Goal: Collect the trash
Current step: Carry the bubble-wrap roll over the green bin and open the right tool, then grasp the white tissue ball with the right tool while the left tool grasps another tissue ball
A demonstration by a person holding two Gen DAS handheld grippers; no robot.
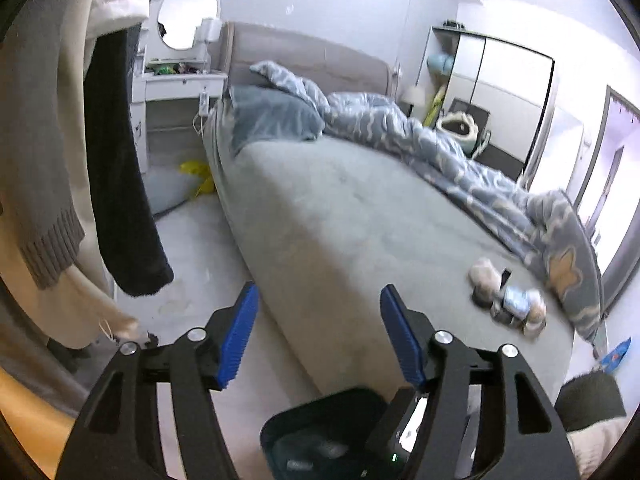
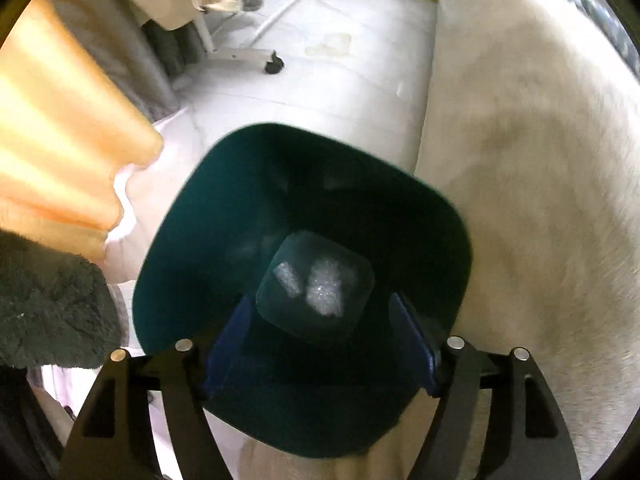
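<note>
A dark green trash bin point(image 2: 192, 248) stands on the floor beside the bed; it also shows in the left wrist view point(image 1: 320, 432). White crumpled trash point(image 2: 324, 288) lies at its bottom. My right gripper point(image 2: 320, 340) is open and empty, held right over the bin's mouth. My left gripper point(image 1: 318, 332) is open and empty, above the bed's near corner. Several crumpled pieces of trash point(image 1: 508, 296) lie on the grey bed sheet point(image 1: 340, 208), to the right of the left gripper.
A rumpled blue duvet point(image 1: 400, 128) covers the bed's far side. Hanging clothes point(image 1: 116, 184) and a rolling rack's wheeled base point(image 2: 248, 56) stand left. A yellow bag point(image 1: 196, 176) lies by a white dressing table point(image 1: 176, 84). An orange curtain point(image 2: 60, 140) hangs at left.
</note>
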